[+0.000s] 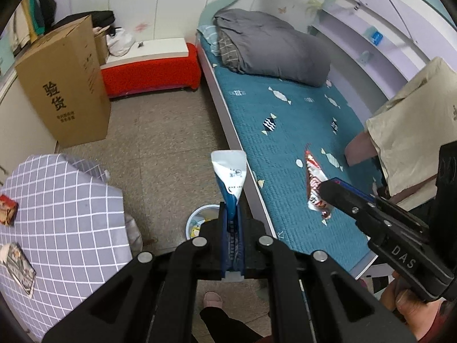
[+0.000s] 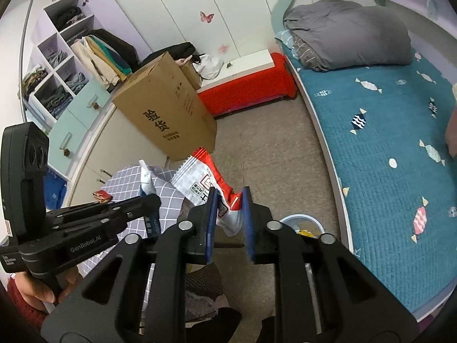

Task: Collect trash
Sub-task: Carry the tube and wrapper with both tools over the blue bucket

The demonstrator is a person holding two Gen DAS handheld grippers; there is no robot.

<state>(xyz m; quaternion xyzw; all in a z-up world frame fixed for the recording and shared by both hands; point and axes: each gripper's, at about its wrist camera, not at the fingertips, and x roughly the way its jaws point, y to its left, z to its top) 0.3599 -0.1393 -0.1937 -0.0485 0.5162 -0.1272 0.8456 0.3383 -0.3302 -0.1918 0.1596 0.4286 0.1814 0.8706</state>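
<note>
My left gripper (image 1: 231,214) is shut on a white and blue tube-like packet (image 1: 230,171) that sticks up from its pads. It hangs above a pale blue trash bin (image 1: 197,217) on the floor by the bed. My right gripper (image 2: 230,200) holds its jaws a little apart, and a crumpled red and white snack wrapper (image 2: 200,177) sits loosely between the blue pads, over the floor beside the bin (image 2: 300,218). Each gripper shows in the other's view: the right one (image 1: 328,190) with the wrapper (image 1: 314,183), the left one (image 2: 152,200) with the packet (image 2: 146,178).
A bed with a teal cover (image 1: 300,131) and grey duvet (image 1: 271,48) runs along the right. A tall cardboard box (image 1: 65,85) and red bench (image 1: 151,71) stand at the back. A checked tablecloth (image 1: 57,200) carries a small red pack (image 1: 7,208). A slippered foot (image 1: 212,300) is below.
</note>
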